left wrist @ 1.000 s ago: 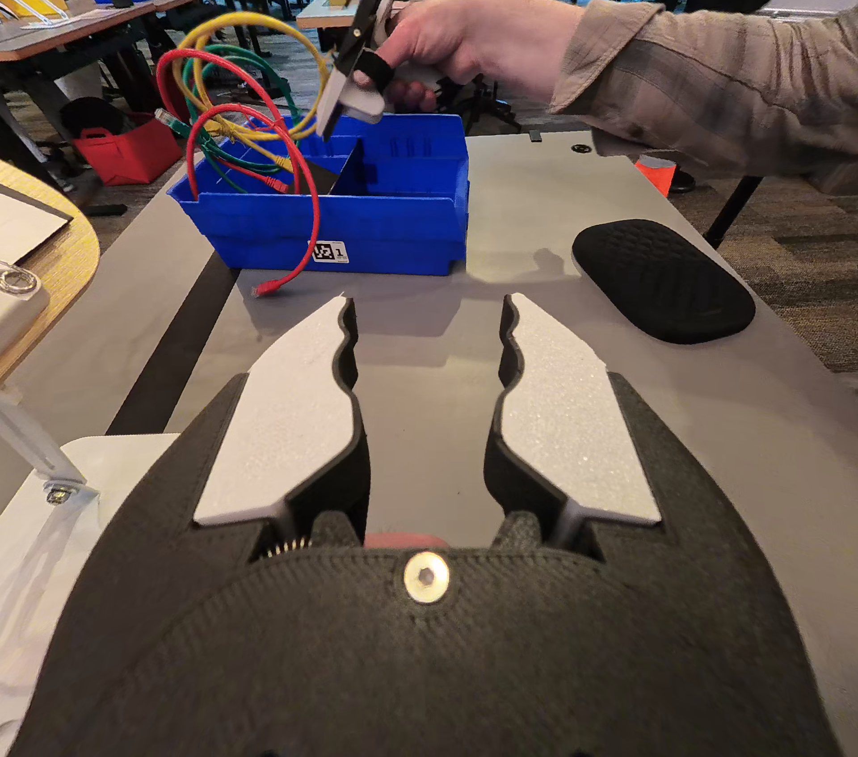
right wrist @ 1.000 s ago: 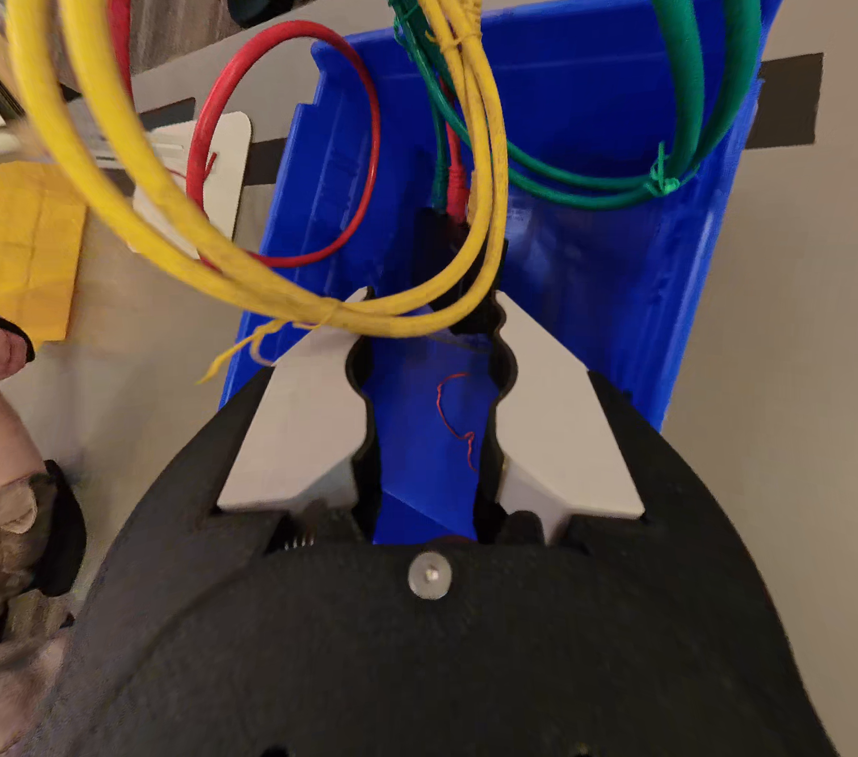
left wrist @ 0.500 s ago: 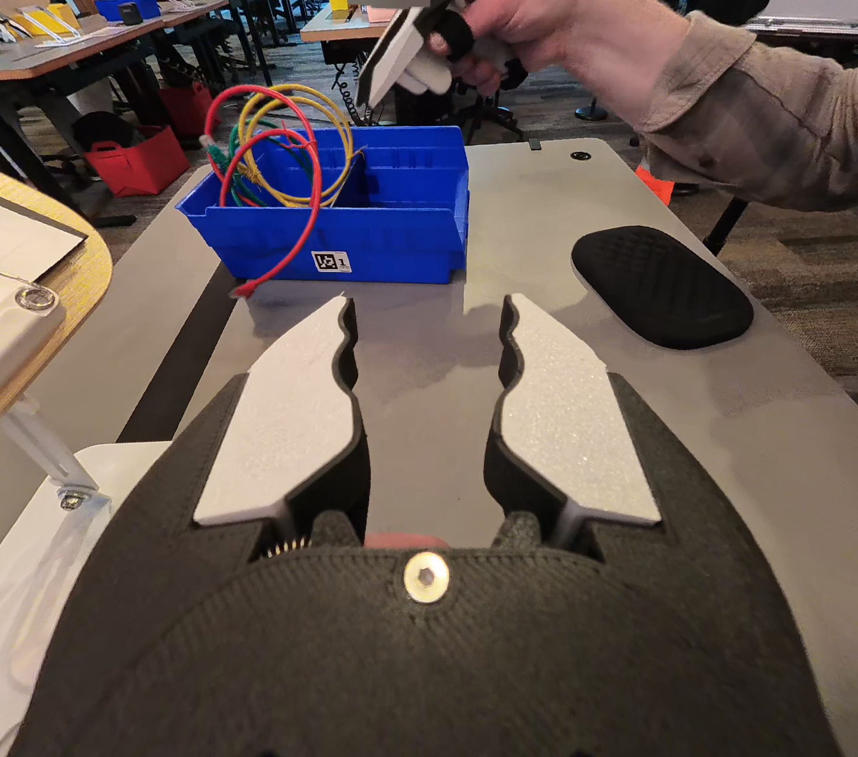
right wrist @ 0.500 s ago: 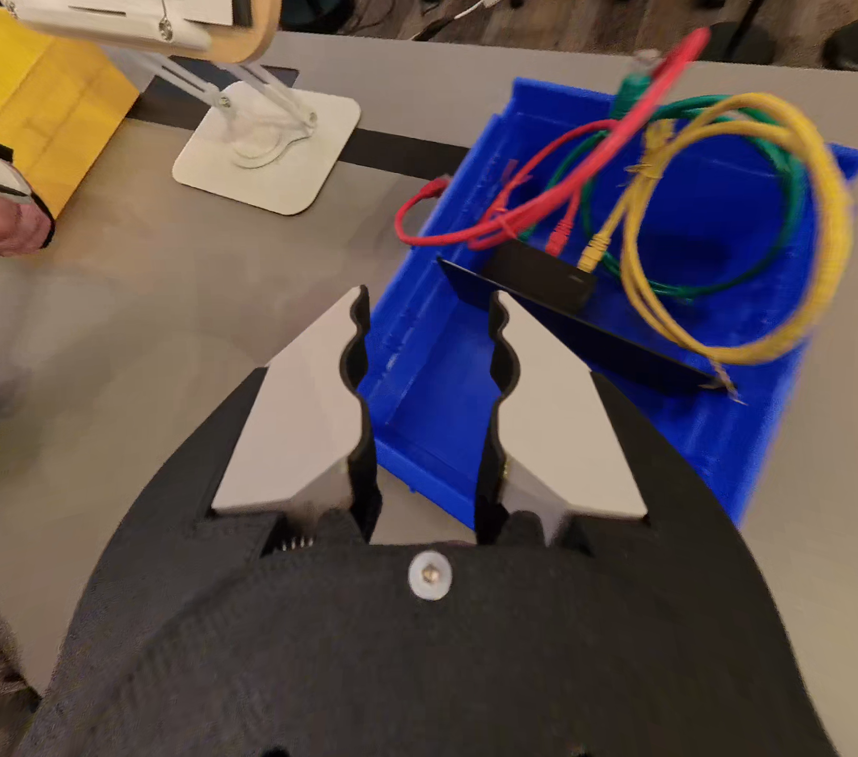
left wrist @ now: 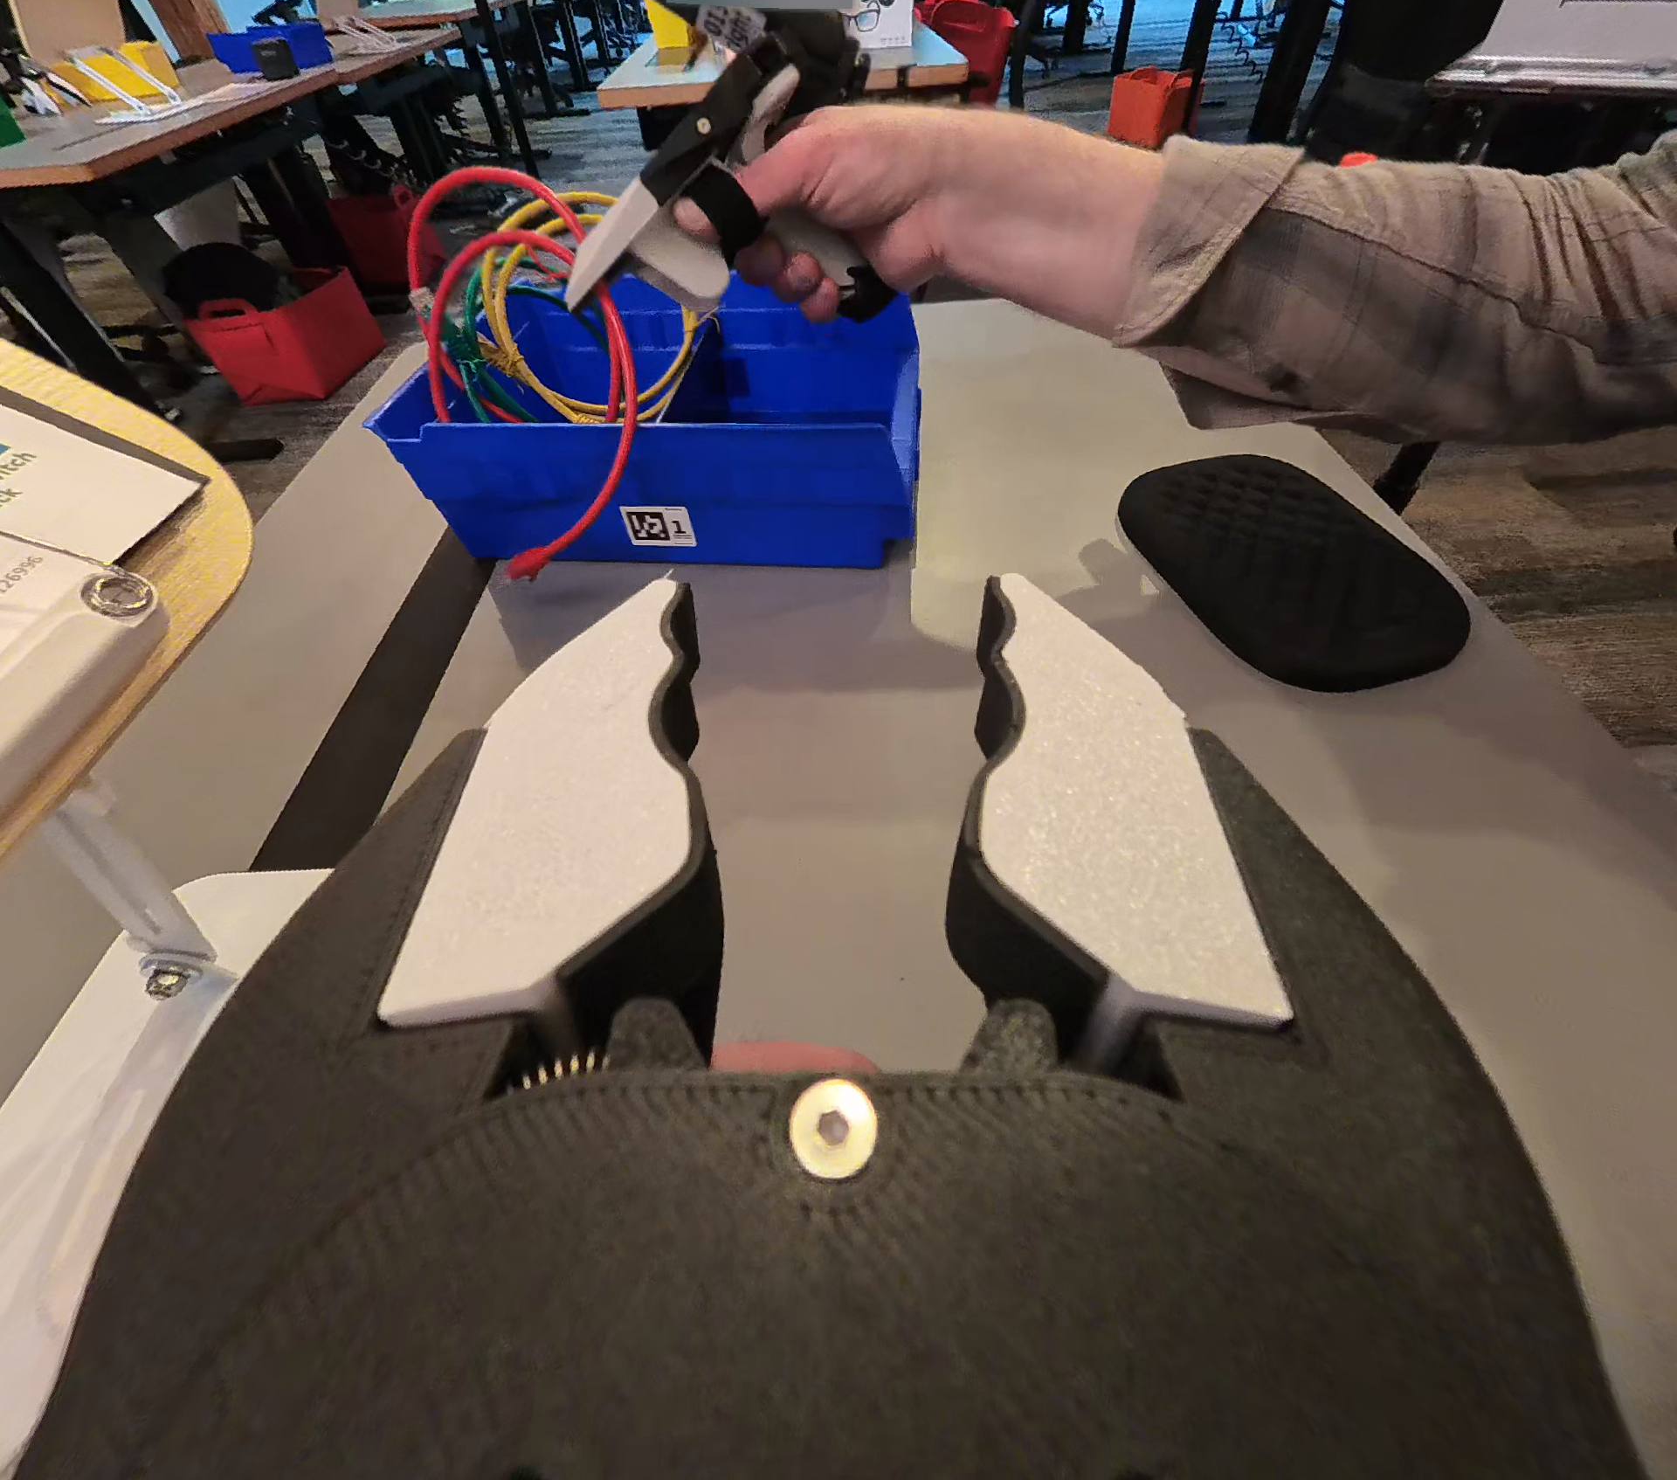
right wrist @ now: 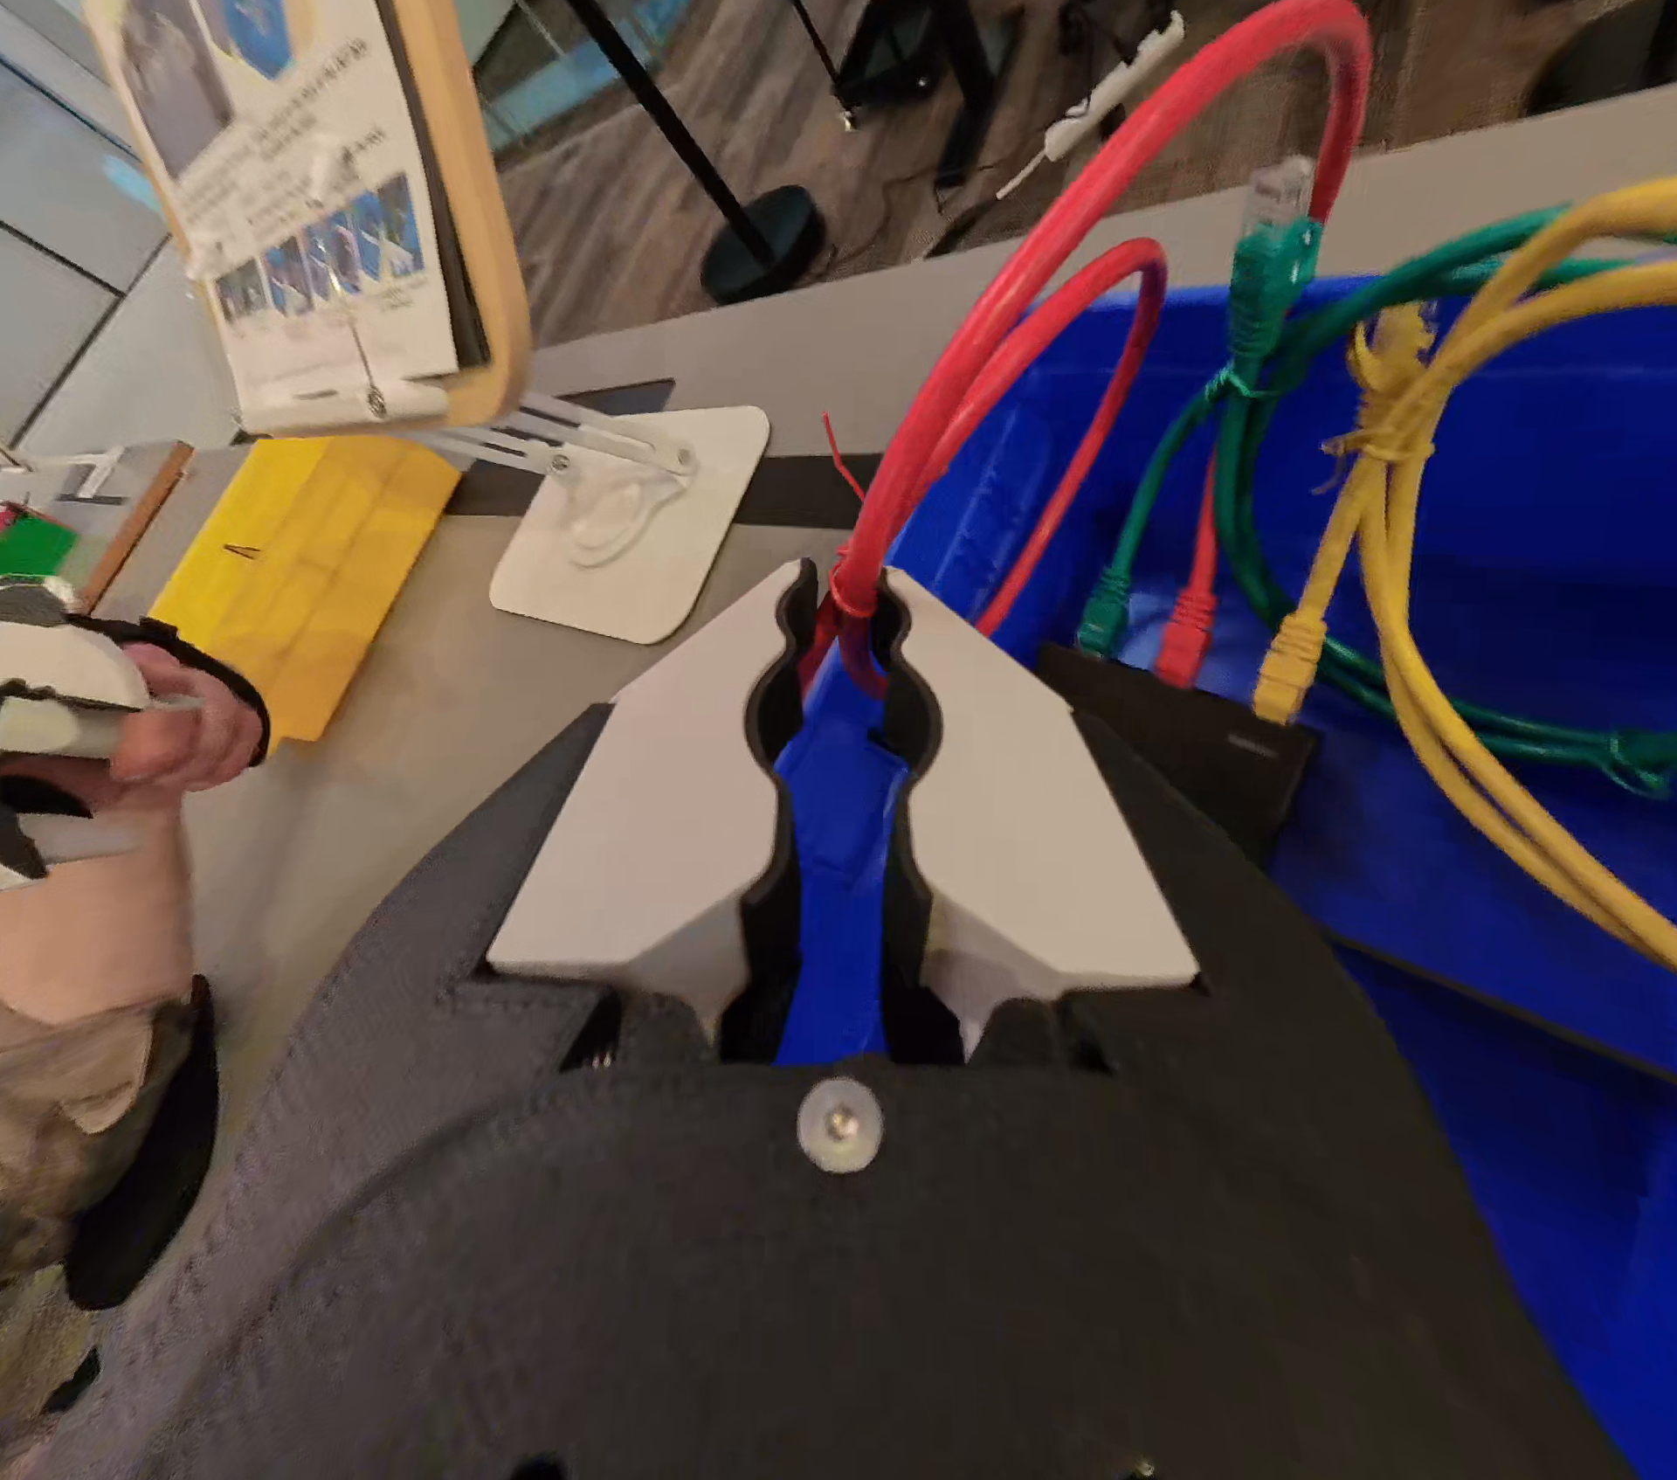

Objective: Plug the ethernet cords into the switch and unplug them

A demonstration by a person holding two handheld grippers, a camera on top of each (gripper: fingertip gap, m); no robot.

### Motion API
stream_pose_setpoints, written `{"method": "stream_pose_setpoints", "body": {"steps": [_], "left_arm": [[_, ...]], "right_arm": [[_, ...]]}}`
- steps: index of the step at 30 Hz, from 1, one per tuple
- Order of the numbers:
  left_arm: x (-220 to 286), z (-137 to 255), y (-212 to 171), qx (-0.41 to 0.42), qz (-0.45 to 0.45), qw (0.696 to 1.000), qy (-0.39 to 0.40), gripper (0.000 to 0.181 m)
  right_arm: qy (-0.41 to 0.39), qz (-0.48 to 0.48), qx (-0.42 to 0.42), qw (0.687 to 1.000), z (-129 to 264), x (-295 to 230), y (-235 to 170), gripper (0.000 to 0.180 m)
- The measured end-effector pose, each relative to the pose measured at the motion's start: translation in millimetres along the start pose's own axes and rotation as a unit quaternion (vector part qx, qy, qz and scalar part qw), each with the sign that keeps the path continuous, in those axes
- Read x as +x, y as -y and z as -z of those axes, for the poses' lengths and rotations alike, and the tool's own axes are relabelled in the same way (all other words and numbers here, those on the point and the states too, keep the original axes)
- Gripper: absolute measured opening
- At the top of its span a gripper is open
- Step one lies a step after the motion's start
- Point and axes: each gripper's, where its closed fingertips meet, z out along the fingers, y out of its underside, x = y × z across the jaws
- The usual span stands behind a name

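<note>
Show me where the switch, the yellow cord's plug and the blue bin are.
switch [right wrist: 1207,747]: right wrist view, black top face.
yellow cord's plug [right wrist: 1287,665]: right wrist view, yellow boot.
blue bin [left wrist: 771,492]: left wrist view, front wall.

Three cords: one red [right wrist: 1071,311], one green [right wrist: 1261,383], one yellow [right wrist: 1416,619], one switch [right wrist: 1189,747], one blue bin [left wrist: 771,474], one black pad [left wrist: 1289,574], two grippers: left [left wrist: 835,610], right [right wrist: 844,583]
</note>
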Motion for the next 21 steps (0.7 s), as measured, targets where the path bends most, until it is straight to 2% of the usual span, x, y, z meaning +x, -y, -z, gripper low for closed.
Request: {"method": "stream_pose_setpoints", "body": {"steps": [3, 10, 13, 21], "left_arm": [[-0.8, 1.1, -0.3, 0.0, 0.0, 1.0, 0.001, 0.059], [-2.4, 0.2, -3.8, -0.005, 0.004, 1.0, 0.003, 0.059], [-3.2, -1.2, -7.1, -0.01, 0.006, 1.0, 0.003, 0.059], [-6.2, -5.5, -17.9, -0.022, 0.016, 1.0, 0.001, 0.059]], "right_arm": [[0.015, 0.011, 0.009, 1.0, 2.4, -7.1, 21.1, 0.007], [0.137, -0.072, 0.05, 0.987, 12.7, -23.6, 86.4, 0.006], [0.181, -0.111, 0.034, 0.977, 16.8, -18.6, 99.3, 0.006], [0.205, -0.145, 0.006, 0.968, 41.1, 13.0, 103.1, 0.005]]}}
